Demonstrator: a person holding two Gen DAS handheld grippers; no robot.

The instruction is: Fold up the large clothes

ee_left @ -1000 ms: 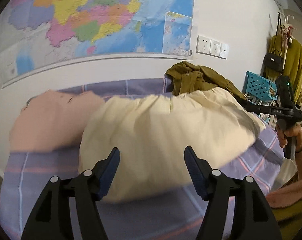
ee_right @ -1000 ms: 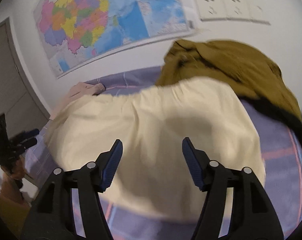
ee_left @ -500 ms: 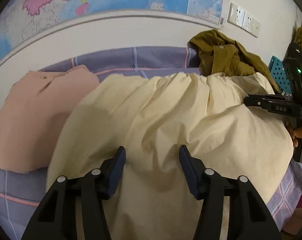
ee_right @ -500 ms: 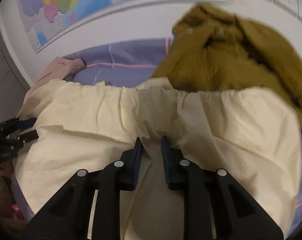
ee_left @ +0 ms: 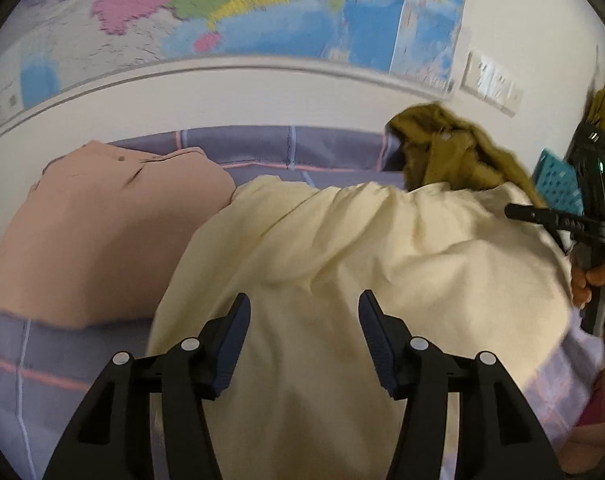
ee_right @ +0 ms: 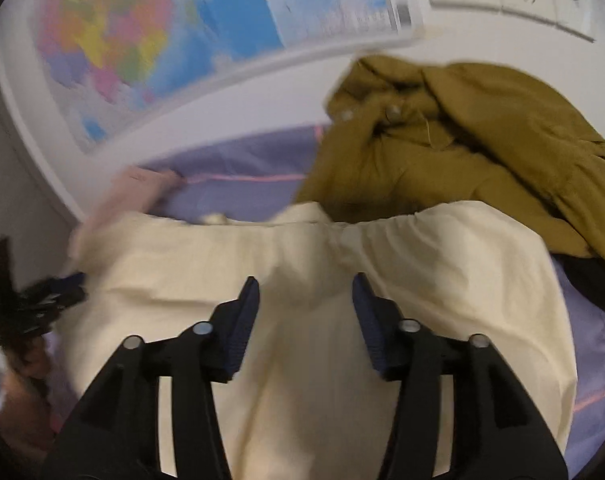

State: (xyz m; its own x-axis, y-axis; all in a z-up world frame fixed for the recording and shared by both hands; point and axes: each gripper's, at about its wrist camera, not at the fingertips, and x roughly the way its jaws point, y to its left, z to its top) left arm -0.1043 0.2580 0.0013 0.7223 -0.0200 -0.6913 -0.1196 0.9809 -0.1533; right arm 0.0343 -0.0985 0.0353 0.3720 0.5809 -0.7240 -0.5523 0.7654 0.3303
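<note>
While both tools hang over the bed, the scene reads as follows.
Cream garment (ee_left: 342,264): spread on the bed, rumpled, filling the middle of both views; its far edge is gathered into small pleats.
Left gripper (ee_left: 304,340): jaws apart above the cream cloth, gripping nothing.
Right gripper (ee_right: 305,320): jaws opening, cloth below the gap, pads not pressing it.
Pink garment (ee_left: 102,232): lies flat beside the cream one, on its left, their edges touching.
Olive jacket (ee_right: 462,152): crumpled heap at the far right, against the wall, its near edge meeting the cream cloth.
Bedsheet (ee_left: 42,368): purple with pink and white lines.
Map (ee_left: 262,4): on the wall behind.
Hand (ee_left: 594,284): holds the right tool's handle.
</note>
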